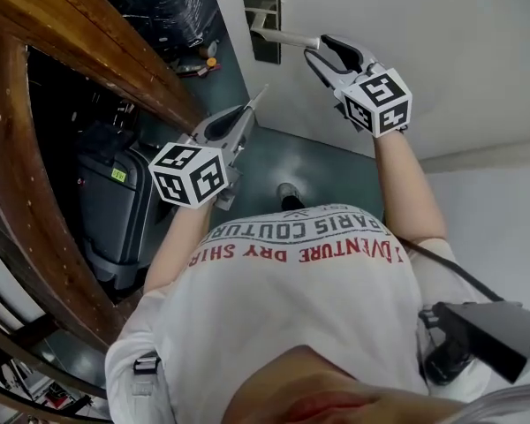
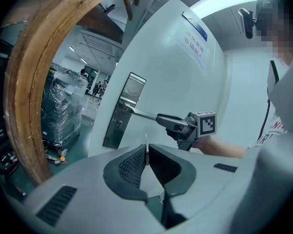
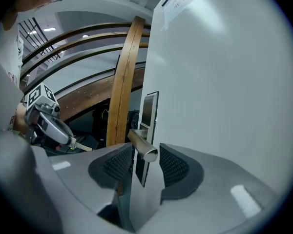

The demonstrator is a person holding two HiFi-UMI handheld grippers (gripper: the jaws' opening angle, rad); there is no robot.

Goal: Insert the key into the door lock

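Observation:
A white door [image 1: 442, 51] carries a steel lock plate [image 2: 122, 112] with a keyhole [image 2: 118, 124] under a lever handle [image 1: 287, 36]. My left gripper [image 2: 146, 155] is shut on a thin metal key [image 2: 146, 143] whose blade sticks out past the pads. It hovers short of the door, below and left of the handle [image 2: 144, 114]. In the head view the left gripper [image 1: 252, 109] points at the door's lower part. My right gripper [image 1: 322, 49] stands open at the handle's free end. That handle end [image 3: 142, 147] lies between its jaws, with gaps on both sides.
A curved wooden frame [image 1: 35, 148] stands at the left of the doorway. A dark suitcase [image 1: 115, 210] sits behind it. A wrapped pallet [image 2: 61, 111] stands beyond the door's edge. A printed sign [image 2: 193, 45] is stuck high on the door.

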